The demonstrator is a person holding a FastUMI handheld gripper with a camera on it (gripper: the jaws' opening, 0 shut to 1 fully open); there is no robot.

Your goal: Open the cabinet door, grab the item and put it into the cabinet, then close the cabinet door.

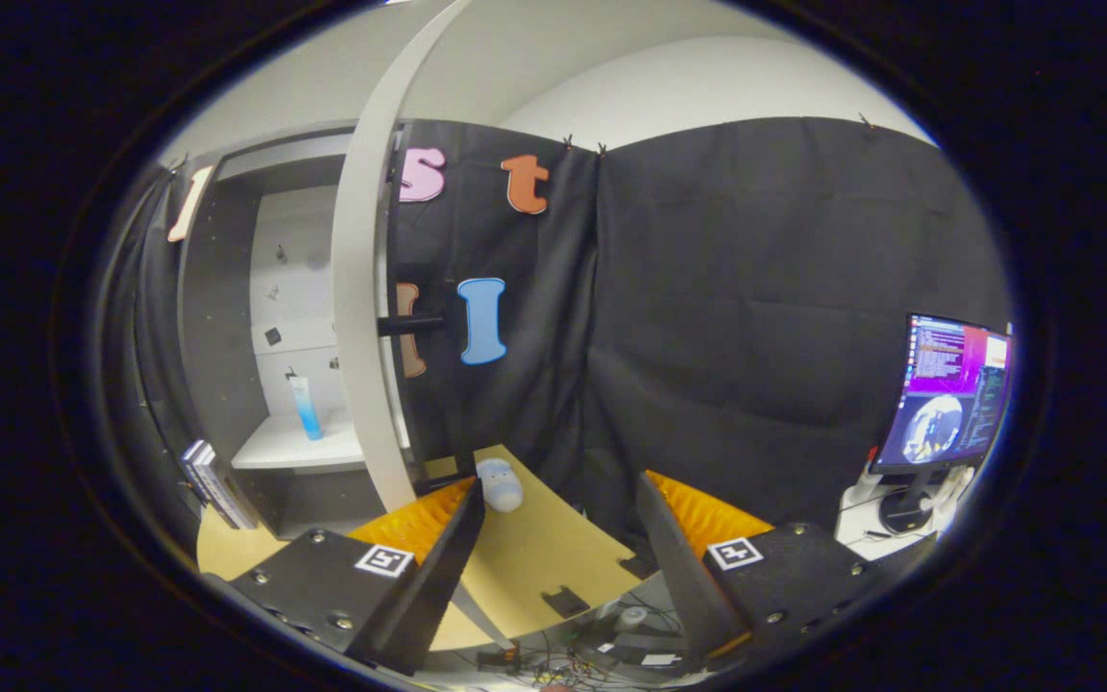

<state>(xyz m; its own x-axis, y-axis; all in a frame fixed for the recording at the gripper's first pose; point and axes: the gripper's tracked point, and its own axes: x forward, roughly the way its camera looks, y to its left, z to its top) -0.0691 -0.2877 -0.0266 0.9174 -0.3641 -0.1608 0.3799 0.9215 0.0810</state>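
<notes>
The gripper (561, 538) is held above the near edge of a tan table (553, 562), and its two fingers (438, 567) are spread wide apart with nothing between them but bare table top. No object is touched by either finger.

The cabinet (227, 346) is seen beyond the left finger, at the far left end of the table. Its door (356, 317) is swung fully open, so that the pale edge of the door is turned toward the camera, and a dark handle (411, 324) is seen projecting from the door toward the black cloth wall. Inside the cabinet, a white tube with a blue lower part (304, 407) is seen standing upright on the white shelf (289, 447), close to the open door and apart from the shelf's front edge. A few small dark fittings are visible on the cabinet's pale back panel above the tube.

A small, rounded, pale blue-white object (500, 482) is seen lying on the table just beside the foot of the open door, just ahead of the left finger's tip. What it is cannot be told.

A stack of books (212, 481) is leaned beside the cabinet's left side. Well away from the cabinet, beyond the right finger, a lit monitor (952, 394) is seen on a white stand. Cables (582, 663) are strewn on the floor below the table's near edge.
</notes>
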